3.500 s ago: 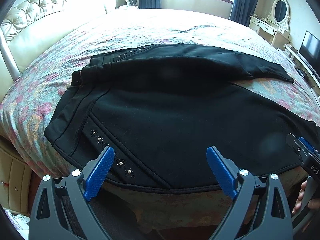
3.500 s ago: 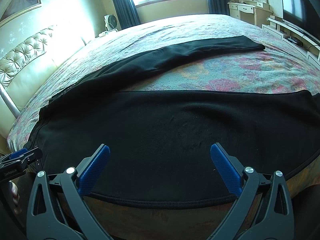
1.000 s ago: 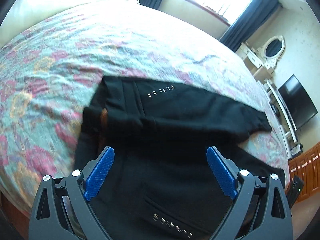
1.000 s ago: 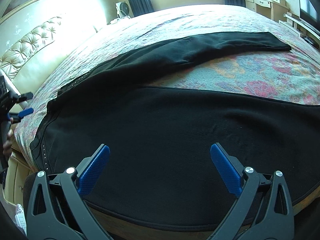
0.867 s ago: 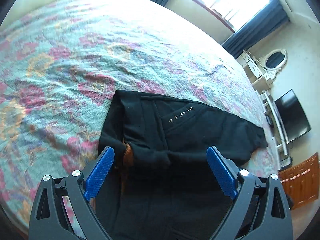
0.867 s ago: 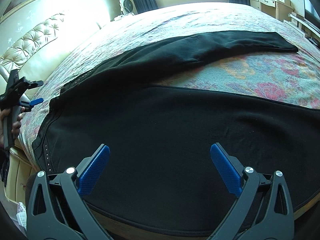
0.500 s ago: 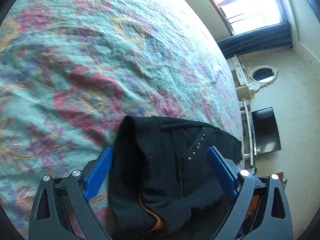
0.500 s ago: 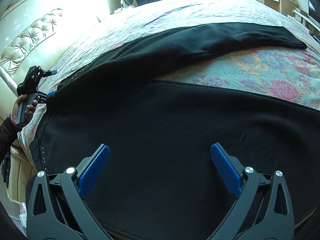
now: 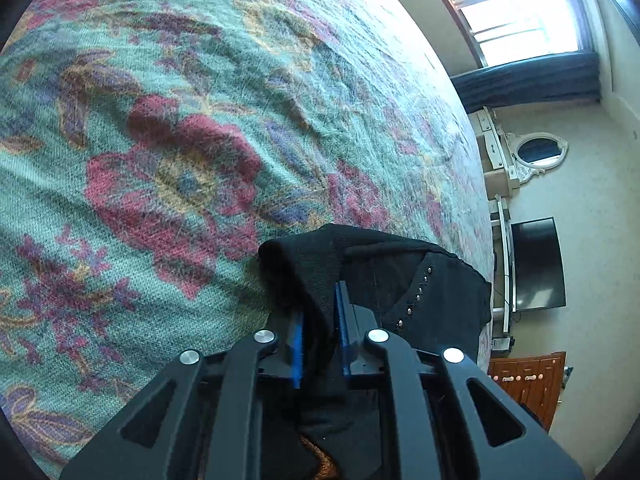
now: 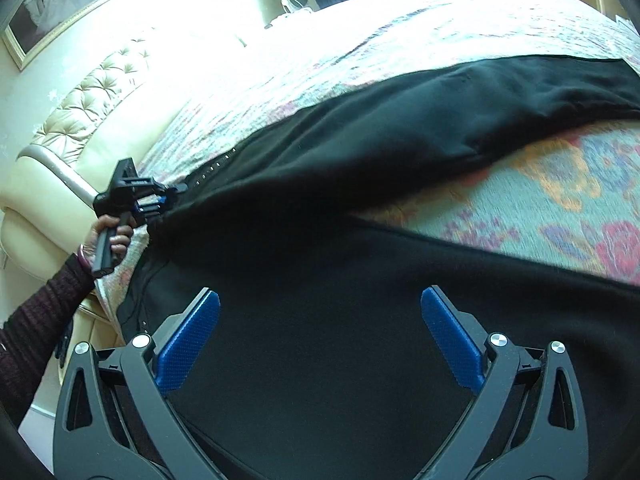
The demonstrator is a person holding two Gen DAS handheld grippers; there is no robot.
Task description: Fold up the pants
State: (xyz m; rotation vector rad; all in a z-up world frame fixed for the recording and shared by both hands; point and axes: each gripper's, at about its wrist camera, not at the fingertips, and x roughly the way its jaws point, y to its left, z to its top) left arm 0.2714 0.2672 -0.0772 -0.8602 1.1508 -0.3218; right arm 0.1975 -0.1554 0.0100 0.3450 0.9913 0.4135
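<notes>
The left gripper point(image 9: 320, 332) has its blue pads point(image 9: 341, 332) drawn together on a bunched fold of the black pants point(image 9: 420, 292), at the waist end. Only the left wrist view shows this pinch up close: the cloth rises between the pads and rolls over above them, and a short row of metal studs point(image 9: 418, 296) runs down the fabric just to the right. Beyond the cloth lies the floral bedspread point(image 9: 160, 140), and past the bed's far edge stand a white dresser with an oval mirror point(image 9: 536, 154) and a dark television point(image 9: 538, 264).

The right wrist view adds what that one cannot. The right gripper point(image 10: 320, 340) hangs with its jaws wide apart, holding nothing, above the near leg of the pants point(image 10: 320, 280), which reaches toward the bed's near edge. The far leg stretches away to the right, with a wedge of bedspread point(image 10: 540, 200) showing between the two. At the left, near the bed's head-end corner, the left gripper point(image 10: 156, 202) appears from outside, gripped in the person's left hand point(image 10: 108, 238), pinching the waistband. Behind it runs a tufted cream headboard point(image 10: 92, 108).
</notes>
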